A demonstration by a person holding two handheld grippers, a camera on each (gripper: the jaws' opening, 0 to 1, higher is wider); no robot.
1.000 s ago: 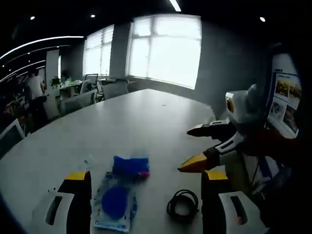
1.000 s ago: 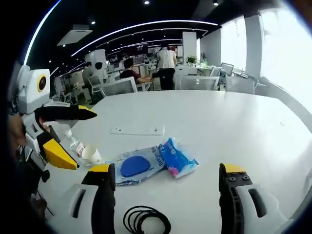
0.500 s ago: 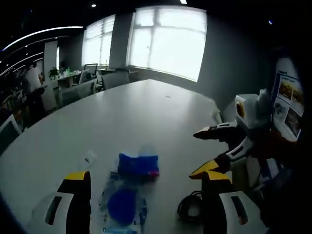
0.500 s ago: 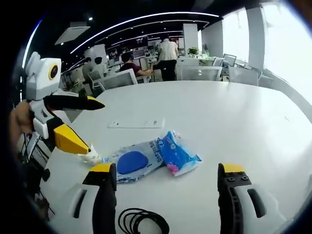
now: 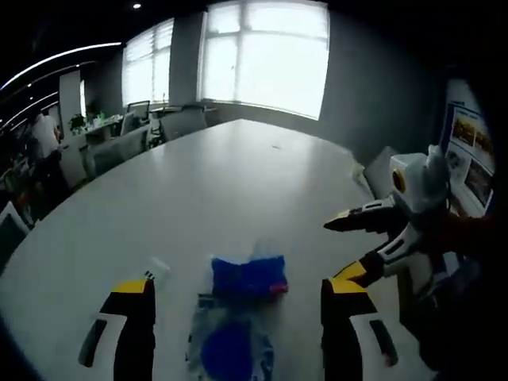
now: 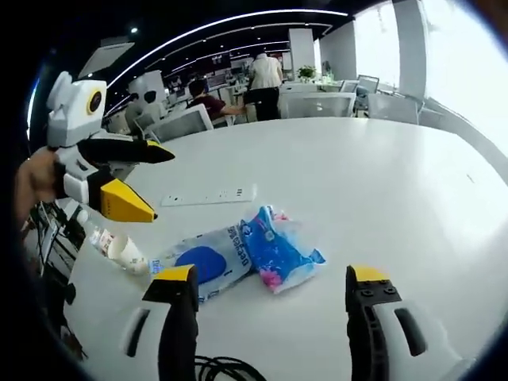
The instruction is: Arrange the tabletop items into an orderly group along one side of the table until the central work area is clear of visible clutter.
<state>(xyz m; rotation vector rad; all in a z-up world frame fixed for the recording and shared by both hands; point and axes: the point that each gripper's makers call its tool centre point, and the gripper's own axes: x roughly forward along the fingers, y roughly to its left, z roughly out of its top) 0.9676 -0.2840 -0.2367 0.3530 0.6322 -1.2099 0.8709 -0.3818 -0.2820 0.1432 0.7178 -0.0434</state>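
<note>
A blue snack packet [image 5: 246,276] [image 6: 274,250] lies on the white table [image 5: 222,182] beside a clear packet with a blue disc [image 5: 226,353] [image 6: 198,262]. My left gripper [image 5: 238,317] hovers open just in front of both packets with nothing between its jaws. It also appears in the right gripper view as the left gripper [image 6: 159,186], jaws apart, above a paper cup [image 6: 127,252]. My right gripper [image 6: 271,278] is open over the near edge of the blue packet. It enters the left gripper view as the right gripper [image 5: 333,250], held open in the air.
A white power strip [image 6: 208,194] lies beyond the packets. A small bottle [image 6: 99,236] lies by the cup near the table's edge. A black cable coil [image 6: 226,369] sits close under my right gripper. Chairs and people [image 6: 266,79] stand past the far side of the table.
Both views have closed in on the packets. The cable coil has slipped out of the bottom of the left gripper view. Both grippers stayed open.
</note>
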